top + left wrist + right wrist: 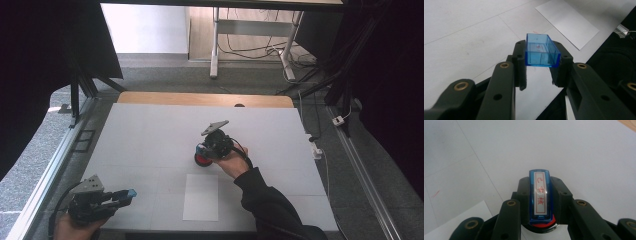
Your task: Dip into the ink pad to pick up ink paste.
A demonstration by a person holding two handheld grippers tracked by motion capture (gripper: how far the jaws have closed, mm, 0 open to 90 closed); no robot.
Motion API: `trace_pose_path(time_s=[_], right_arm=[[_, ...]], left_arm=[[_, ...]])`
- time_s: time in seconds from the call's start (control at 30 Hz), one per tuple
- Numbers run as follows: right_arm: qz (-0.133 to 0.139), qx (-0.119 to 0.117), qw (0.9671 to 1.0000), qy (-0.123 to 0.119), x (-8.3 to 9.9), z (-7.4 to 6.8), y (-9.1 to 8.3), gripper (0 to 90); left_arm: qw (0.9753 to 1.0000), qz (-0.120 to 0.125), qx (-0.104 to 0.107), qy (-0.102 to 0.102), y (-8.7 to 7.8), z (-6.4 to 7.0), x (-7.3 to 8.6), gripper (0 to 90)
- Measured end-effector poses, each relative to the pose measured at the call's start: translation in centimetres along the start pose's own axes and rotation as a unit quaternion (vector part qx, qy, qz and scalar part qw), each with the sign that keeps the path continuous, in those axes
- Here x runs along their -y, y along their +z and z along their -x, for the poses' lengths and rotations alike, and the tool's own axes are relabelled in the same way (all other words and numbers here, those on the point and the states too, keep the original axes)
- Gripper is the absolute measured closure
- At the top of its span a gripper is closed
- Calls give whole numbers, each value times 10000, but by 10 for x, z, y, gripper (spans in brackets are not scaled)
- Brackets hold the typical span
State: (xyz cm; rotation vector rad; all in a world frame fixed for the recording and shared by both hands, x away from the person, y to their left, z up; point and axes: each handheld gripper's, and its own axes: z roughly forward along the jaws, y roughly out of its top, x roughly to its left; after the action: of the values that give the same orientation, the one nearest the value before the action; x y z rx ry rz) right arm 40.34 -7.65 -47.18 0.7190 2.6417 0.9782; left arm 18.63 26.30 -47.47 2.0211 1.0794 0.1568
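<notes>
My left gripper (131, 194) sits near the table's front left corner, shut on a clear blue plastic cap (541, 51) whose hollow side faces up; the same blue cap (131, 193) shows at its tips in the high view. My right gripper (201, 150) is over the middle of the table, shut on a blue stamp (540, 197) with a white label bearing red characters. Under the stamp lies a round red ink pad in a black case (202, 160), and the red ink pad (544, 223) peeks out below the jaws. A white paper sheet (201, 197) lies in front of it.
The white table cover (150, 135) spreads over a wooden table (200, 98). Metal rails run along both sides, and cables lie on the floor at the right. A desk frame (216, 45) stands beyond the table.
</notes>
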Motion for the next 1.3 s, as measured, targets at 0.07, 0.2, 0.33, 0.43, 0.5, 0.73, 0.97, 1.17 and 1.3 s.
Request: trace_pose_path(time_s=[0.07,0.2,0.33,0.43,0.5,0.73,0.97,1.17,1.3], right_arm=[[-15,-4,10000,6,1,0,2,713],[-71,-31,10000,17,2,-1,5,713],[-112,20,9999,-69,1,-3,7,714],[-151,45,9999,-24,1,-5,8,714],[-144,17,9999,64,1,-2,8,715],[21,-238,9981,574,7,10,8,716],[103,-292,9974,645,9,12,8,716],[20,54,9998,184,6,-3,9,715],[102,-95,9992,377,9,4,8,715]], left_arm=[[10000,1,1,-1,0,0,0,682],[10000,4,6,0,0,0,0,682],[10000,2,24,-18,0,0,0,682],[10000,-17,24,-16,0,0,0,682],[10000,-20,30,-14,0,0,0,682],[10000,-27,32,-46,1,-1,0,682],[10000,-36,46,-14,1,-1,0,682],[10000,-46,46,1,1,-1,-1,682],[10000,-40,67,-8,1,-1,0,682]])
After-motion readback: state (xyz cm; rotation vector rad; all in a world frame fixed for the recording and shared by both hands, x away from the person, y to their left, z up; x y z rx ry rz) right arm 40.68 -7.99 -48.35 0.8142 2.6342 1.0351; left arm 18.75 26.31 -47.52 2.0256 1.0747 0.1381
